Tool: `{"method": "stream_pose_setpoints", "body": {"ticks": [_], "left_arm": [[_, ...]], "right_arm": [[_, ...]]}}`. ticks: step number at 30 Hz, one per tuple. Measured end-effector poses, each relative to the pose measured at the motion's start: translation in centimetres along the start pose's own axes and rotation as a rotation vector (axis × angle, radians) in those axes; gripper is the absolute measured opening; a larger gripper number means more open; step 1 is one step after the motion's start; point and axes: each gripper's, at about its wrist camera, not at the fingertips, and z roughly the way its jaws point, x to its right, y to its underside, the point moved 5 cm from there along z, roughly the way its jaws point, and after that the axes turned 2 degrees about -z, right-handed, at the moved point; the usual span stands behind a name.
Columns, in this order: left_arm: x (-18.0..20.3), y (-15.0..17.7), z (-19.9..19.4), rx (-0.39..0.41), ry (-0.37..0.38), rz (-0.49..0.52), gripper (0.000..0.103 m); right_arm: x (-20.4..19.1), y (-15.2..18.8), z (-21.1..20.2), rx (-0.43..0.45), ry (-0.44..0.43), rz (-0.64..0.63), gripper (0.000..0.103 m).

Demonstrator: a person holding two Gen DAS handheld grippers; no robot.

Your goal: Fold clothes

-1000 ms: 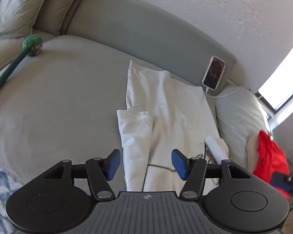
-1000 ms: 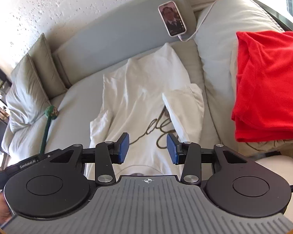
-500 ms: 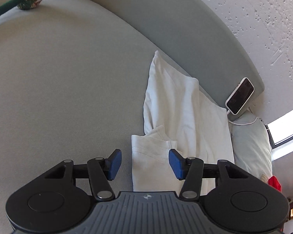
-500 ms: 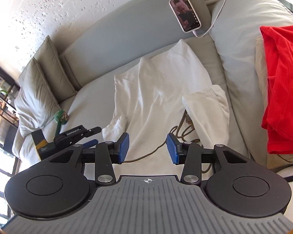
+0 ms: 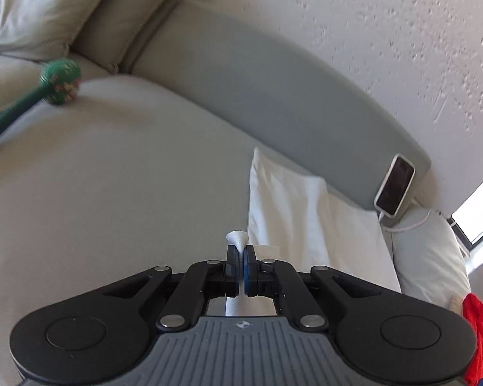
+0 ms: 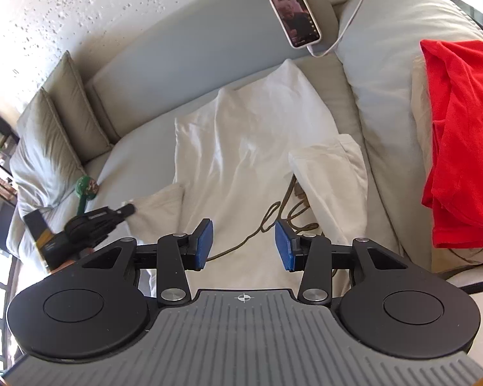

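Note:
A white shirt [image 6: 251, 151] with dark script lettering lies flat on the grey sofa seat; it also shows in the left wrist view [image 5: 293, 206]. My left gripper [image 5: 241, 252] is shut on the shirt's left sleeve [image 5: 236, 237], a tuft of white cloth sticking out between the pads. In the right wrist view the left gripper [image 6: 125, 209] sits at that sleeve's edge [image 6: 157, 206]. My right gripper [image 6: 243, 244] is open and empty, above the shirt's lower front. The right sleeve [image 6: 328, 173] lies folded over the body.
A red garment [image 6: 460, 135] lies on the right cushion. A phone [image 6: 294, 16] on a white cable leans on the sofa back. A green rattle-like toy [image 5: 59, 80] lies at the seat's far left. Beige pillows [image 6: 48, 148] stand at the left end.
My left gripper has closed on the left sleeve; it was open half a second ago. The right gripper has stayed open and shifted only slightly over the shirt.

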Motion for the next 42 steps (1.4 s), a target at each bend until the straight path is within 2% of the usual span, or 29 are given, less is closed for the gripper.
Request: {"method": "stream_pose_setpoints", "body": {"ticks": [3,5,9,11,14,15,17,19,22,25,29,32,34,35,37,40,42], "left_arm": [[-2.6,-1.1,-3.3,0.084,-0.093,-0.017,0.0],[-4.8,-1.2,-3.8,0.073,-0.164,-0.049,0.0],[-9.3,0.2,-3.7,-0.001,-0.28,-0.155,0.001],[-10.6,1.0,-3.5,-0.02,-0.294,-0.189,0.001],[-11.6,1.7,-3.1,-0.059,-0.321,-0.202,0.005],[-11.2,1.6,-3.4,-0.068,-0.328,-0.196,0.01],[-10.4,1.5,-4.0,-0.087,-0.343,-0.183,0.013],[-8.5,1.8,-5.6,-0.088,-0.349,-0.136,0.036],[-4.5,2.6,-8.0,-0.077,-0.298,-0.026,0.04],[-0.1,4.4,-9.1,-0.128,-0.203,0.059,0.042],[4.9,6.8,-8.0,-0.202,-0.091,0.116,0.045],[8.1,7.8,-5.8,-0.218,-0.081,0.155,0.051],[10.0,8.4,-4.7,-0.216,-0.096,0.203,0.063],[10.6,8.6,-4.3,-0.212,-0.106,0.226,0.065],[11.4,8.7,-3.3,-0.211,-0.129,0.264,0.067],[12.0,8.9,-2.8,-0.225,-0.125,0.276,0.068],[11.9,9.1,-2.7,-0.236,-0.119,0.272,0.068]], "right_arm": [[0.3,0.3,0.7,-0.025,-0.001,0.017,0.045],[0.3,0.7,1.9,-0.057,0.004,0.026,0.045],[0.7,1.4,4.4,-0.11,0.028,0.044,0.045],[0.9,1.8,5.0,-0.122,0.029,0.05,0.045],[1.3,1.5,4.8,-0.092,0.039,0.041,0.045],[1.6,1.1,4.4,-0.073,0.05,0.044,0.045],[2.5,0.3,3.8,-0.04,0.069,0.053,0.051],[3.4,-0.5,3.3,-0.019,0.092,0.061,0.051],[4.4,-1.7,3.2,0.012,0.118,0.067,0.051],[4.7,-3.0,4.3,0.024,0.133,0.031,0.051],[3.6,-4.4,7.9,-0.01,0.161,-0.103,0.051],[2.9,-5.3,11.2,-0.049,0.211,-0.199,0.051],[2.7,-5.9,13.1,-0.088,0.24,-0.239,0.051],[2.7,-6.1,14.1,-0.108,0.252,-0.257,0.051],[2.5,-6.3,15.5,-0.135,0.271,-0.285,0.051],[2.3,-6.5,17.3,-0.177,0.291,-0.332,0.051],[1.9,-6.3,18.0,-0.193,0.307,-0.388,0.046]]}}
